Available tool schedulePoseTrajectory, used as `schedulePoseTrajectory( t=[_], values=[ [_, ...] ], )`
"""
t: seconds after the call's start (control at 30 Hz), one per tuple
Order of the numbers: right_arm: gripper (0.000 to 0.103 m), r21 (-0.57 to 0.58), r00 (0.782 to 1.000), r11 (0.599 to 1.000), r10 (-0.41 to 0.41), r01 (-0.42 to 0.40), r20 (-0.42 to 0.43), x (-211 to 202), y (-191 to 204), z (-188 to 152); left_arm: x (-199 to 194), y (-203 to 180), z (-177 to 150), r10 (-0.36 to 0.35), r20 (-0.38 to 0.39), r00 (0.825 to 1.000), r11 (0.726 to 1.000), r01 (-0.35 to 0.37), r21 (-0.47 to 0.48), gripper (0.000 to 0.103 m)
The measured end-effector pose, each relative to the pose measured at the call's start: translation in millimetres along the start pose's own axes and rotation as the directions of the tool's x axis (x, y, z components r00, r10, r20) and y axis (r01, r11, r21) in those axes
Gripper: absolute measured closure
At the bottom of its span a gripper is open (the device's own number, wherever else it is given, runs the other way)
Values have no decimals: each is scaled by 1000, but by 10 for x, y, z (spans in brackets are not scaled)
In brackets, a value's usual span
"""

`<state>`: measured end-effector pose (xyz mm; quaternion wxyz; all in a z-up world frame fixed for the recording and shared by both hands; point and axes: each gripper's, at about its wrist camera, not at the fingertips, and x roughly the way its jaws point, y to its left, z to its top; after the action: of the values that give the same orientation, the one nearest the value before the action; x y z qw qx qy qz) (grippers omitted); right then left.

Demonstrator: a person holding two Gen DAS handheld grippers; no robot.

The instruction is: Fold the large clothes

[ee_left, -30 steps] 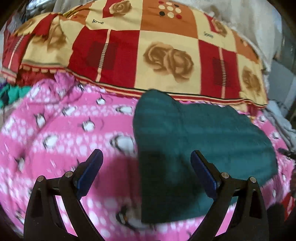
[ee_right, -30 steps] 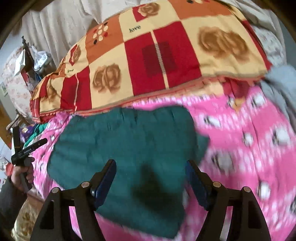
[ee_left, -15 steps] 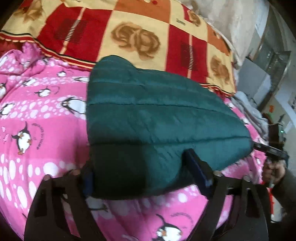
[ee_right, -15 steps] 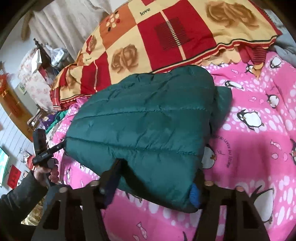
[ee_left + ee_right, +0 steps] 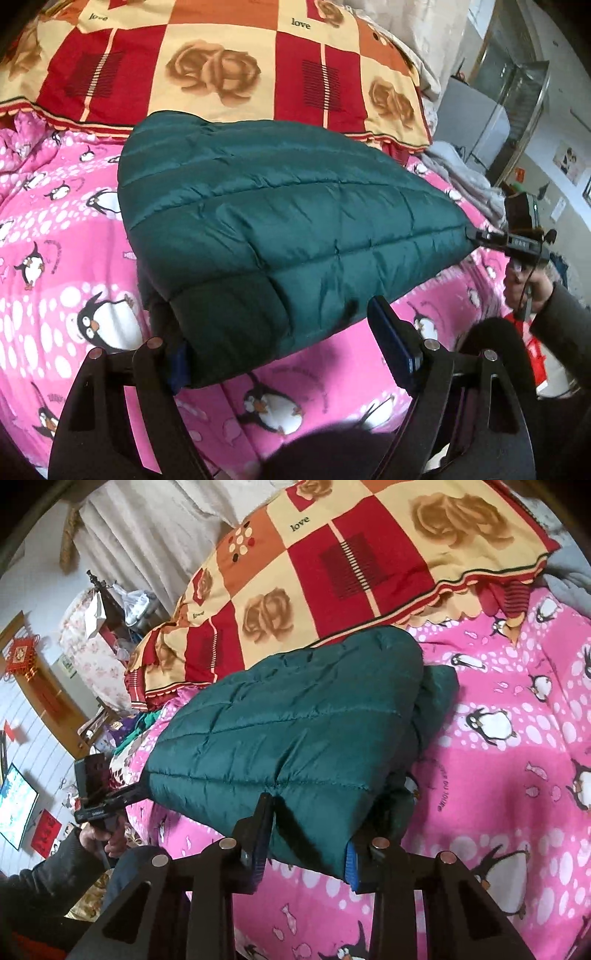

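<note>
A folded dark green quilted jacket (image 5: pixel 280 221) lies on the pink penguin blanket (image 5: pixel 55 258). My left gripper (image 5: pixel 291 343) is open; the jacket's near corner lies between its fingers, covering the left pad. In the right wrist view the jacket (image 5: pixel 295 731) has its near edge between the fingers of my right gripper (image 5: pixel 306 838), which have closed in on the fabric. The right gripper also shows in the left wrist view (image 5: pixel 491 236) at the jacket's far corner. The left gripper shows in the right wrist view (image 5: pixel 110 797) at the jacket's left corner.
A red, cream and orange rose-patterned quilt (image 5: pixel 221 62) lies along the back of the bed. Grey cloth (image 5: pixel 454 173) lies at the bed's right. A cluttered stand and wall decorations (image 5: pixel 22 657) are at the left of the room.
Both grippers have moved in low to the jacket's near edge. The right gripper has narrowed onto the fabric, and the edge looks slightly raised. The left gripper stays wide open.
</note>
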<state>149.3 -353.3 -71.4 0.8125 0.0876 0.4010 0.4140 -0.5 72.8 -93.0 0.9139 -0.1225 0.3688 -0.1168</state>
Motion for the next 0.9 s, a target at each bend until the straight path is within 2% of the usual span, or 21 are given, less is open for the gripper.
schedulePoseTrajectory(
  t=[0.13,0.23,0.4,0.43,0.47,0.53,0.57,0.6,0.63,0.7,0.77,0.9],
  values=[
    [71,33,1000,999,-31,31,-5,59,-72,-24,6,222,16,63,6,998,996,-63,-66,20],
    [71,34,998,998,-59,59,5,32,-31,-8,-133,345,76,94,41,995,989,-88,-122,20],
    [70,77,983,981,-181,177,42,-208,141,39,-430,230,129,153,55,987,978,-144,-150,20],
    [66,77,974,974,-219,215,51,-273,216,36,-501,155,132,170,60,984,976,-160,-149,20],
    [57,75,964,964,-259,255,60,-343,324,17,-570,76,125,179,66,982,975,-168,-144,20],
    [44,41,957,965,-264,261,124,-506,597,-52,-674,-140,100,221,67,973,970,-212,-119,19],
    [27,11,952,962,-273,274,140,-556,717,-82,-703,-225,82,240,61,969,966,-233,-108,19],
    [9,-18,944,953,-297,303,142,-584,828,-112,-735,-358,55,273,54,960,959,-267,-96,15],
    [6,-44,935,941,-329,337,129,-597,946,-152,-746,-446,31,299,48,953,952,-295,-86,14],
    [6,-59,917,916,-393,398,70,-586,1115,-237,-782,-681,-40,372,48,927,927,-369,-58,14],
    [6,-62,910,907,-414,416,34,-619,1280,-345,-827,-843,-105,411,62,909,911,-409,-42,14],
    [7,-155,875,862,-478,483,70,-757,1671,-540,-920,-1099,-177,512,64,856,859,-510,-54,14]
  ],
)
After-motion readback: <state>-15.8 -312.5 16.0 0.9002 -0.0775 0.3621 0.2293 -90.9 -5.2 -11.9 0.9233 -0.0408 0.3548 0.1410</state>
